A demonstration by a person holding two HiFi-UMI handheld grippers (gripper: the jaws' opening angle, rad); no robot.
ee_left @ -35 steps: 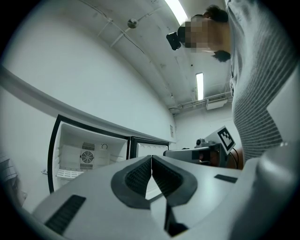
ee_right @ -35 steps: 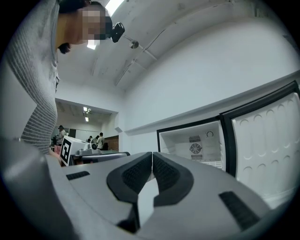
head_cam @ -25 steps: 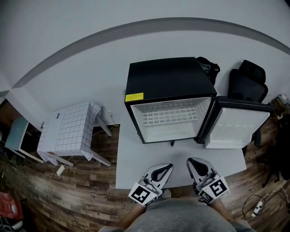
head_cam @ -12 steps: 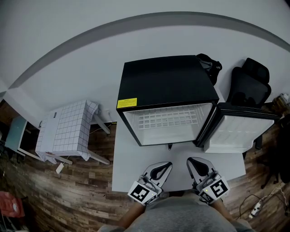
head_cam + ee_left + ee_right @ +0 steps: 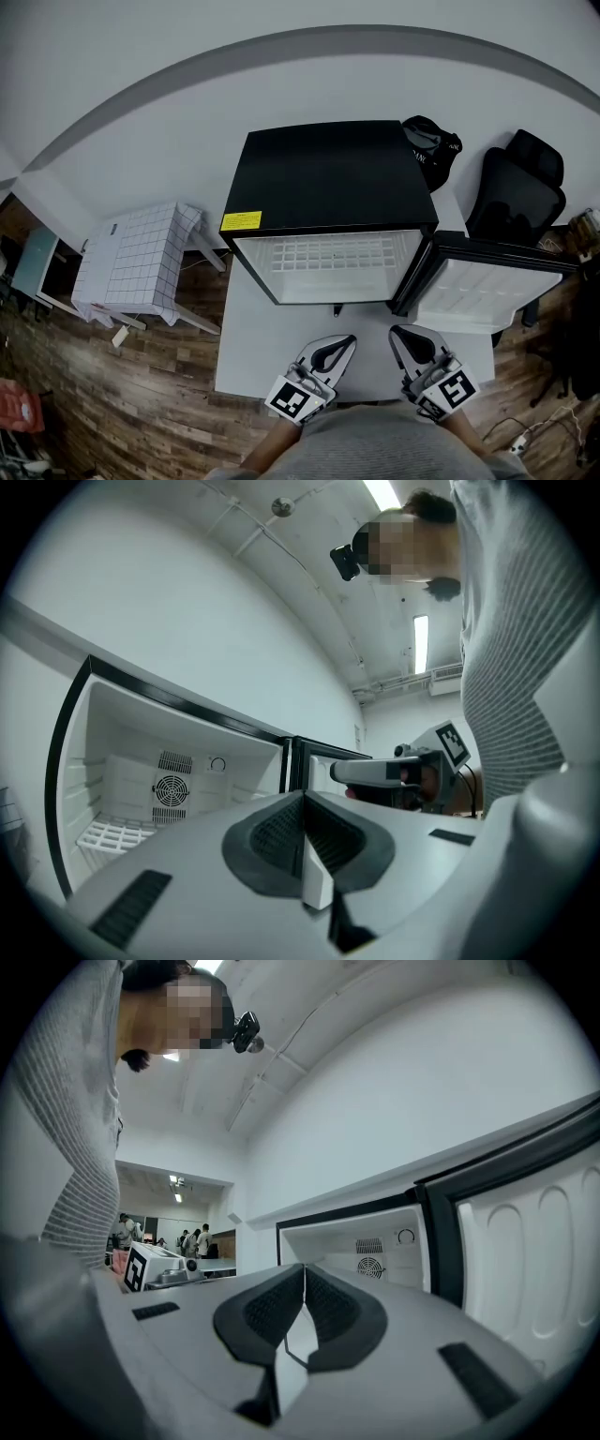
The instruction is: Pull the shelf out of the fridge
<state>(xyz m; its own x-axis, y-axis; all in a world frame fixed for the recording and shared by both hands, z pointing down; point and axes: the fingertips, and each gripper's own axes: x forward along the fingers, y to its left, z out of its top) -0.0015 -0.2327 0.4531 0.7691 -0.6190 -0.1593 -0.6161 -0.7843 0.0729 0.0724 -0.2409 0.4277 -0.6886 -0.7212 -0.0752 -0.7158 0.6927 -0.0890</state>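
A black mini fridge (image 5: pixel 328 178) stands on a white table (image 5: pixel 258 347), its door (image 5: pixel 478 286) swung open to the right. Inside lies a white wire shelf (image 5: pixel 323 255), also seen low in the fridge's cavity (image 5: pixel 108 834). My left gripper (image 5: pixel 330 353) and right gripper (image 5: pixel 410 345) rest side by side near the table's front edge, well short of the fridge. Both are shut with nothing between the jaws, as the left gripper (image 5: pixel 302 841) and right gripper (image 5: pixel 302 1321) views show.
A small table with a checked white cloth (image 5: pixel 136 267) stands at the left on the wooden floor. A black office chair (image 5: pixel 520 192) and a dark bag (image 5: pixel 429 148) sit behind the fridge at right. A cable lies on the floor (image 5: pixel 539 433).
The head view has shifted: the fridge now sits further left and lower in the picture. Both grippers stay shut in about the same place.
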